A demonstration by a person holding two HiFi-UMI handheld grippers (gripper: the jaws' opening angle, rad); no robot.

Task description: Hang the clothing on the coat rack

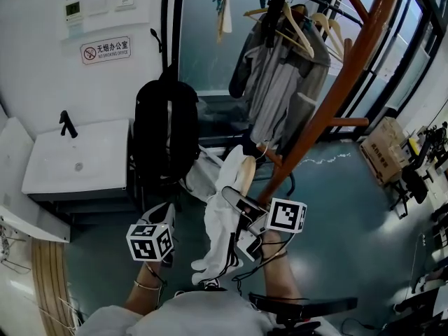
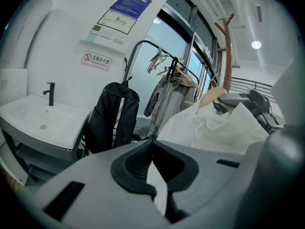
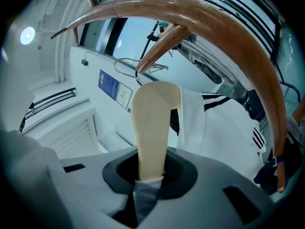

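In the gripper views only: right tongs (image 3: 150,176) tight on hanger (image 3: 155,128), left tongs (image 2: 153,147) tight on white garment (image 2: 214,132).

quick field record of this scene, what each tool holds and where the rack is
left tool: shut on the white fabric of the garment
right tool: shut on the wooden hanger
garment: white with black stripes, draped on the hanger
coat rack: brown wood, just beyond the hanger
status: not yet hung on the rack
background: black backpack, grey jackets on a rail
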